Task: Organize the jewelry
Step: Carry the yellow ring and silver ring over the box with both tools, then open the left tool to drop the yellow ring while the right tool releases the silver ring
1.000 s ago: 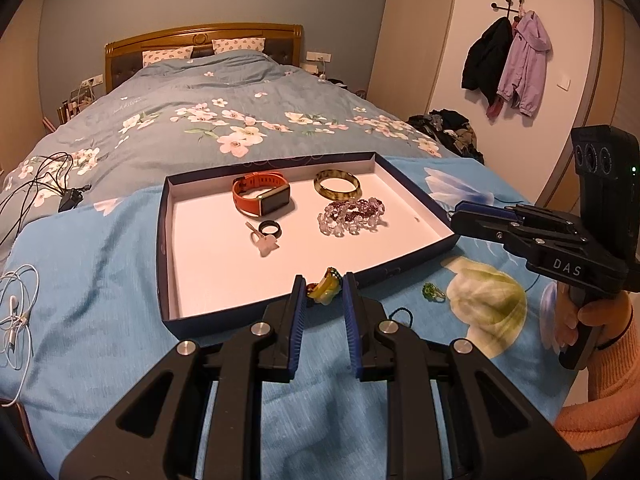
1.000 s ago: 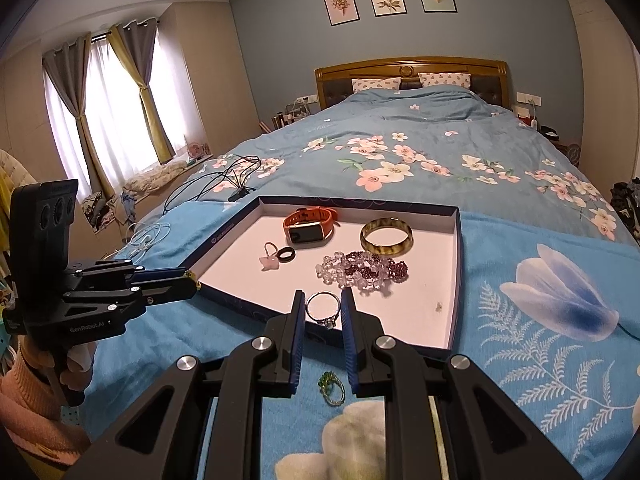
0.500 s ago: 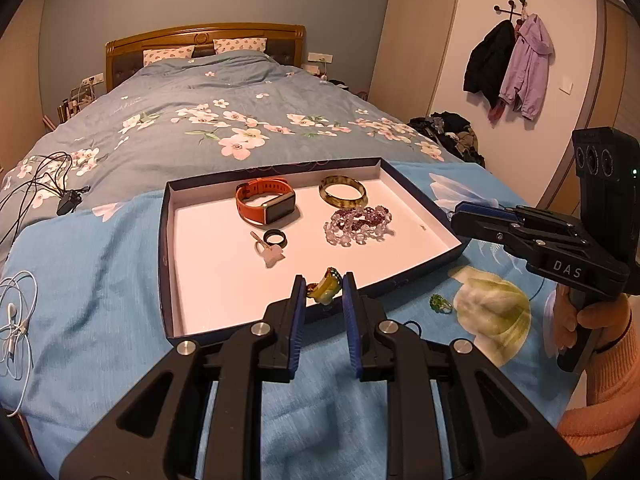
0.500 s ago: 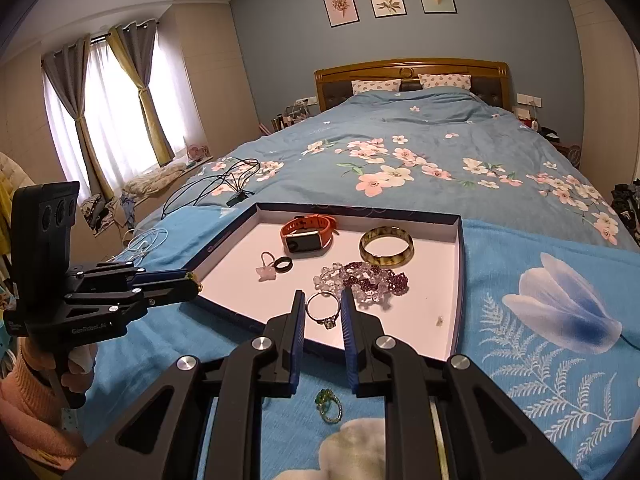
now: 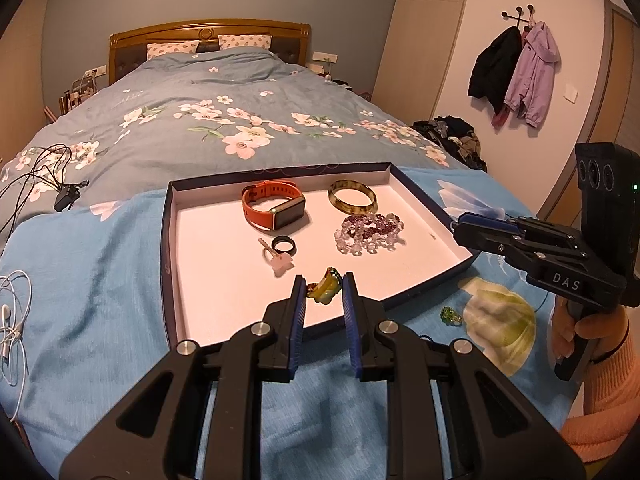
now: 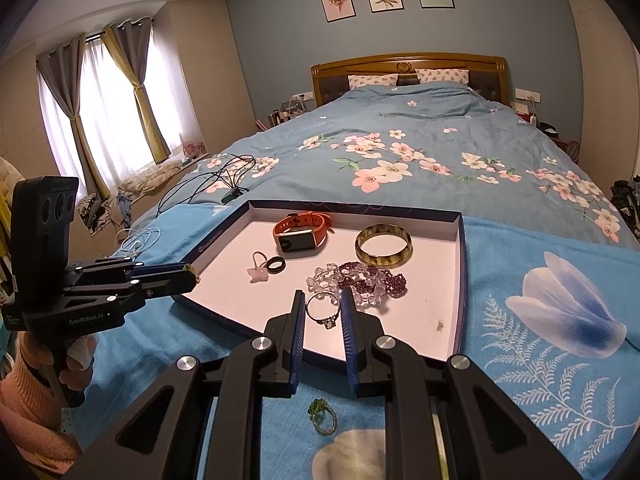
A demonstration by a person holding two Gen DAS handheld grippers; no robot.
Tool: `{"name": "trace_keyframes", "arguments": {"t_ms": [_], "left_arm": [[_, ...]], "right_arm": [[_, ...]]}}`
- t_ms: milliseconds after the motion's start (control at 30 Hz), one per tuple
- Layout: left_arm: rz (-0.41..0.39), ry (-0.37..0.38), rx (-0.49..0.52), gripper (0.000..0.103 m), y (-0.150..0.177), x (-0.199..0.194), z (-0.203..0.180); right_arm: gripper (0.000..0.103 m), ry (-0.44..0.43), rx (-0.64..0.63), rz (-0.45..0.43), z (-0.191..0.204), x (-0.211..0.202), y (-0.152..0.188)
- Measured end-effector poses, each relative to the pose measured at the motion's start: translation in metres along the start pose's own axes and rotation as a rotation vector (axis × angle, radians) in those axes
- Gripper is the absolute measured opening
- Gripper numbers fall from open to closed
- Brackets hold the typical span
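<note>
While both tools hover at the near edge of the tray (image 5: 168, 240), each is clamped on a small piece. The left gripper (image 5: 323, 290) pinches a yellow-green ring (image 5: 325, 287) between its blue pads, over the tray's near floor. The right gripper (image 6: 322, 312) is closed on a silver ring with a pale stone (image 6: 322, 310), likewise above the near part of the tray.

On the blue blanket (image 6: 520, 380) just short of the tray lies a green beaded ring (image 6: 322, 416), outside the tray; in the left wrist view the same ring (image 5: 451, 315) sits beside a printed pale flower.

Inside the tray, nearest first: a pink star-shaped charm on a loop (image 5: 276, 258) touching a black ring (image 5: 284, 245); to their right a heap of clear and purple beaded bracelets (image 5: 370, 232). A tiny speck lies on the tray floor near the right wall; what it is cannot be told. Farther back, an orange smartwatch (image 5: 274, 208) rests on its side, and beside it a mottled olive bangle (image 5: 352, 196) lies flat, near the far wall.

Beyond the tray stretches the floral duvet (image 5: 224, 120). Black cables with a charger (image 5: 64, 196) lie on it to the left, white earphones (image 5: 10, 320) nearer on the blanket. At the far end stand a wooden headboard (image 5: 208, 32) and two pillows.
</note>
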State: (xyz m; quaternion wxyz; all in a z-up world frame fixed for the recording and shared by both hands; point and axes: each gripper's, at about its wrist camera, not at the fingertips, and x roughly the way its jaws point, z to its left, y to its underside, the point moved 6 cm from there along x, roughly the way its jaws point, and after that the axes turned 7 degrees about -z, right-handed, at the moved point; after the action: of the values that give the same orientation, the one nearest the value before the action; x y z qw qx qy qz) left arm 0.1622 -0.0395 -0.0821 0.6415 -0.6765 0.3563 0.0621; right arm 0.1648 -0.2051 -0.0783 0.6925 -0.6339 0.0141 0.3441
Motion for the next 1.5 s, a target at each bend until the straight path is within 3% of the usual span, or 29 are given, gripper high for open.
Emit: {"name": "trace_keyframes", "arguments": {"t_ms": [1500], "left_arm": [[0.024,-0.024,0.007,0.019,-0.007,0.033,0.008]], "right_arm": [[0.016,0.027,0.015,0.076,-0.016,0.049,-0.004]]}}
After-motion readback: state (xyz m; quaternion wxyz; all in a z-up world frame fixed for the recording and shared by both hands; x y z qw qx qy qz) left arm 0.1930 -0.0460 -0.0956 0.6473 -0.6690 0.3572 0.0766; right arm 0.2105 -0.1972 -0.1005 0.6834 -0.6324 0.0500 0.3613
